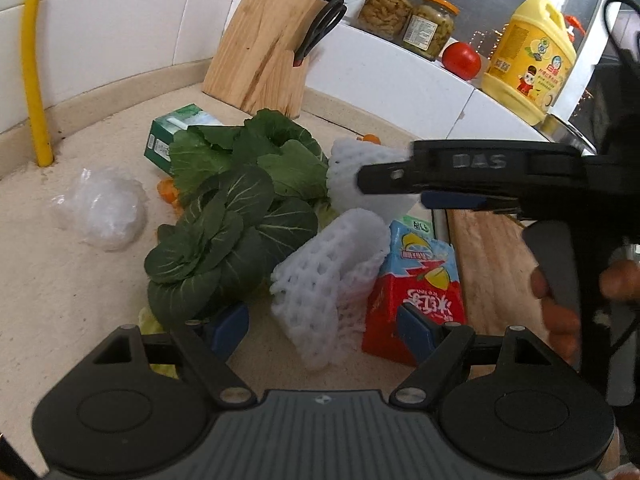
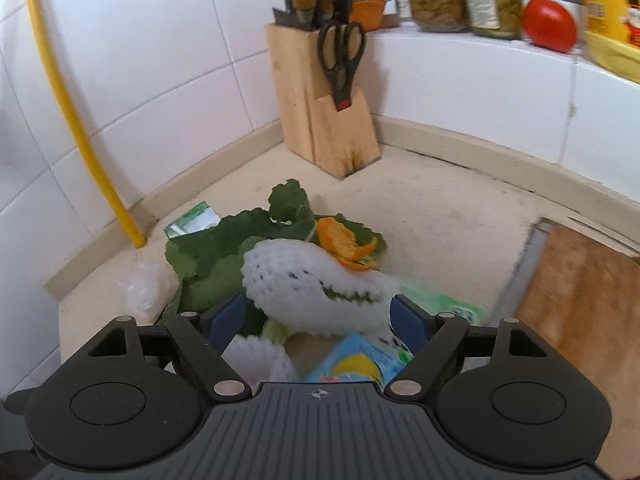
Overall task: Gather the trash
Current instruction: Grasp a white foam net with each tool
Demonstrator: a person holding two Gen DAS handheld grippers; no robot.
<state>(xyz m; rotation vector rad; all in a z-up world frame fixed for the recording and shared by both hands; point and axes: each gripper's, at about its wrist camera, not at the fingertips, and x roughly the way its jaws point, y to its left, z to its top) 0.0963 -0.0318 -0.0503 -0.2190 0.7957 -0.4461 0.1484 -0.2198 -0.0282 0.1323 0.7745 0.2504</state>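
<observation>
While both tools hang over the litter, the scene reads as follows.

Left hand-held gripper [image 1: 324, 330]: jaws spread, nothing pinched; a white foam net [image 1: 324, 280] lies between the blue pads without touching them, and the right pad sits in front of a red juice carton [image 1: 416, 292].

Right hand-held gripper [image 2: 316, 322]: jaws spread and empty, a second foam net [image 2: 308, 280] lying beyond the pads; in the left wrist view this tool crosses in from 3 o'clock, its trigger held by a person's hand [image 1: 568, 300].

Trash pile: middle of the desk [image 1: 48, 280], in front of the knife block [image 1: 260, 48].

Leafy greens [image 1: 236, 208]: at 9 o'clock of the near foam net, touching it.

Orange peel [image 2: 346, 246]: on top of the second net, at its 1 o'clock edge.

Green carton [image 1: 172, 136]: at 11 o'clock of the greens, partly under them.

Clear plastic wrap [image 1: 104, 208]: at 9 o'clock of the greens, a little apart.

Cutting board [image 2: 580, 304]: at 3 o'clock of the pile.

Ledge [image 1: 384, 68] at 1 o'clock: two jars [image 1: 408, 14], a tomato [image 1: 461, 60] and a yellow bottle [image 1: 532, 60].

Yellow hose [image 1: 34, 60]: stands at 10 o'clock against the tiles.
</observation>
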